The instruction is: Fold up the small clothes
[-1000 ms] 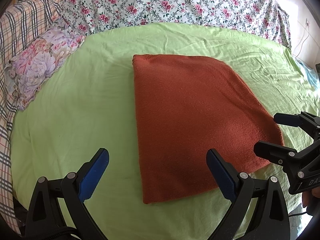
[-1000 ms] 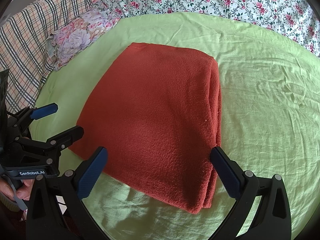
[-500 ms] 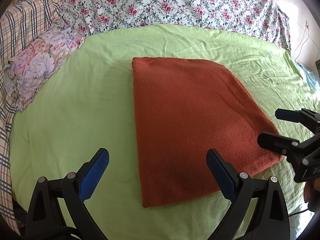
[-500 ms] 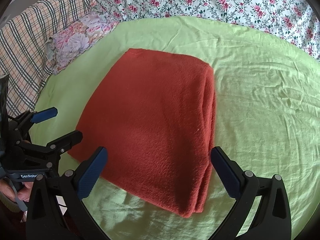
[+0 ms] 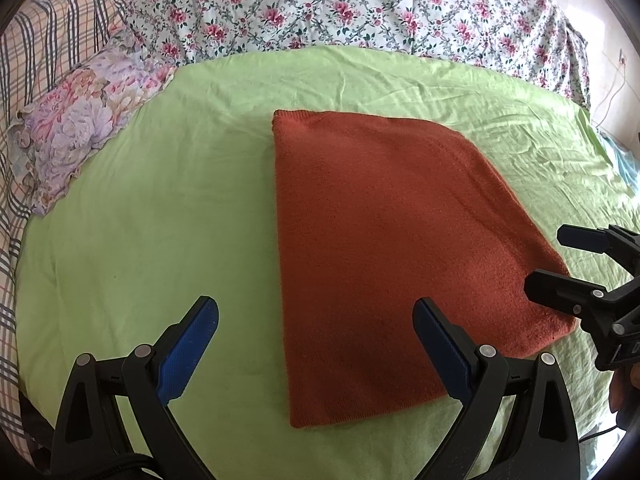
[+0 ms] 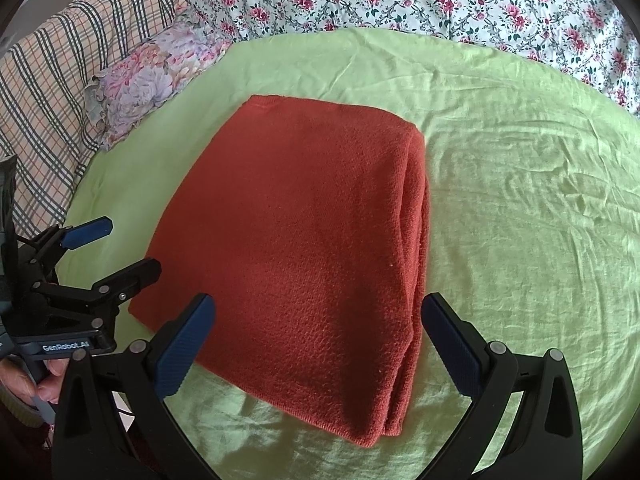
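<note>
We find the rust-red knit garment (image 6: 304, 248) lying flat near the middle of the green sheet (image 6: 520, 208), already folded into a layered rectangle; the stacked edges show along its right side in the right wrist view. The left gripper (image 5: 314, 350) has its jaws spread wide and empty above the garment's near left corner. The right gripper (image 6: 316, 344) is likewise wide open, holding nothing, over the near edge. A floral pillow (image 5: 76, 136) sits well apart at the far left.

We judge the fold largely complete, with one further halving possible. That move would call for both grippers to pinch the near corners through all layers and carry them to the far edge without splaying the stack.
</note>
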Available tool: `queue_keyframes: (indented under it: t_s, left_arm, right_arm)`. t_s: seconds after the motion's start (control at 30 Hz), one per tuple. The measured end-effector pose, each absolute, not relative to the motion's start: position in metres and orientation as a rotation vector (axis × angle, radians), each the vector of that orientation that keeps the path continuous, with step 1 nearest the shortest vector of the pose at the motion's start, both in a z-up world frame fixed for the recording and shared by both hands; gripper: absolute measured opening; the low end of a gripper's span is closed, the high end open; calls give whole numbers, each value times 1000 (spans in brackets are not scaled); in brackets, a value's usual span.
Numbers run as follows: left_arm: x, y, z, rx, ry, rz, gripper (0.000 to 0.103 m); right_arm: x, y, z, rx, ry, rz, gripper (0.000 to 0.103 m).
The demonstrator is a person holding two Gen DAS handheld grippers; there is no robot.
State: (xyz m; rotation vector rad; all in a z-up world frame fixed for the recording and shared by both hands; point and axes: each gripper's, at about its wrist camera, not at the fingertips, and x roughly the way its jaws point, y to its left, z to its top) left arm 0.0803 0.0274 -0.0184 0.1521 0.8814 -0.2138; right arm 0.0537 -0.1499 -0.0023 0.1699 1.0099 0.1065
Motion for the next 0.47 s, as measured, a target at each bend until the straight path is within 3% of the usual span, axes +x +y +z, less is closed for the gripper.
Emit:
queue_keyframes:
  t_s: [0.47]
  left_arm:
    - [83,29,-6,158,844,-178,98]
  right_arm:
    - [57,-154,0,192,990,117,102]
